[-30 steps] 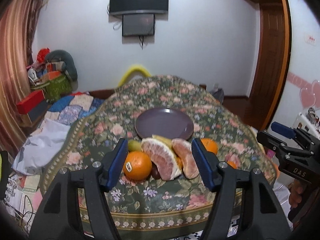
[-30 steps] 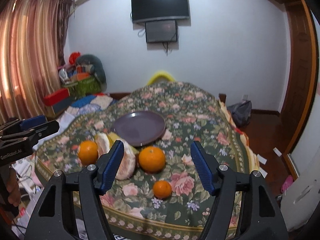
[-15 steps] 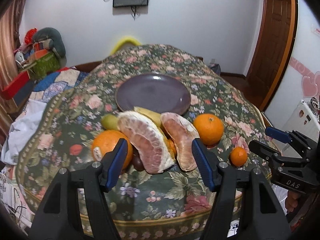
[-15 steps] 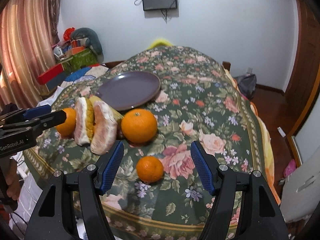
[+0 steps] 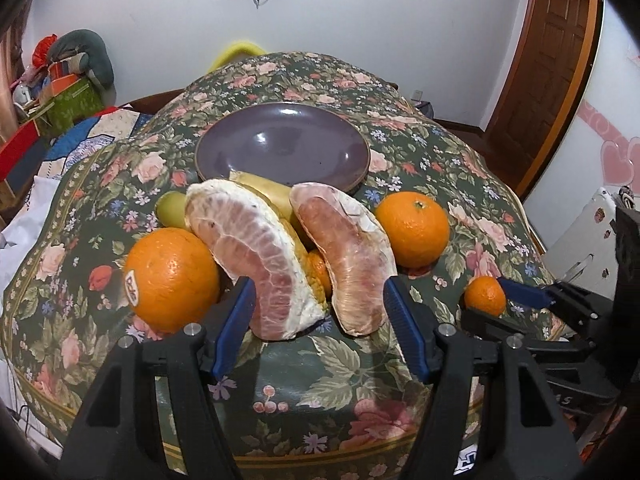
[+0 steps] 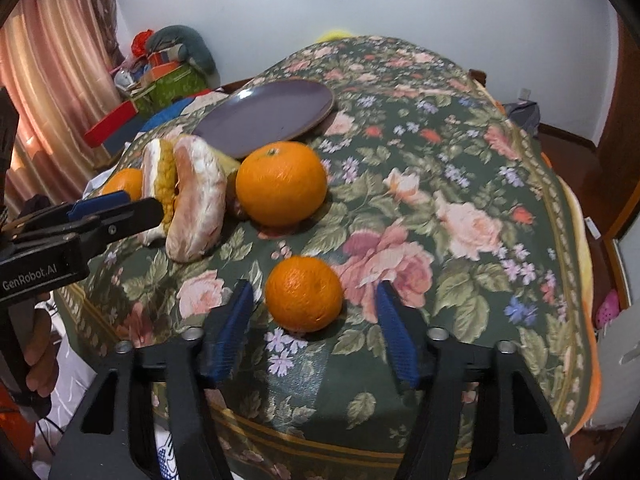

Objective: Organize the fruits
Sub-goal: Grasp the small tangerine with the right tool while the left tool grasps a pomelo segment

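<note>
A purple plate (image 5: 280,148) sits empty on the floral tablecloth (image 5: 320,380). In front of it lie two pomelo wedges (image 5: 256,260) (image 5: 348,256), a stickered orange (image 5: 172,276), a second orange (image 5: 412,228), a small mandarin (image 5: 484,294), a banana (image 5: 268,192) and a green fruit (image 5: 170,210). My left gripper (image 5: 318,328) is open, its blue fingers either side of the wedges' near ends. My right gripper (image 6: 312,320) is open around the small mandarin (image 6: 304,292), not touching it. The plate (image 6: 264,116) and the second orange (image 6: 280,182) lie beyond.
The table's front edge drops off just below both grippers. Boxes and bags (image 5: 60,92) are piled at the far left by a curtain (image 6: 48,92). A wooden door (image 5: 548,68) stands at the right. The other gripper shows at each view's side (image 6: 80,220).
Both grippers have moved forward and down to the fruit. The left now brackets the pomelo wedges; the right now brackets the small mandarin. No fruit has moved.
</note>
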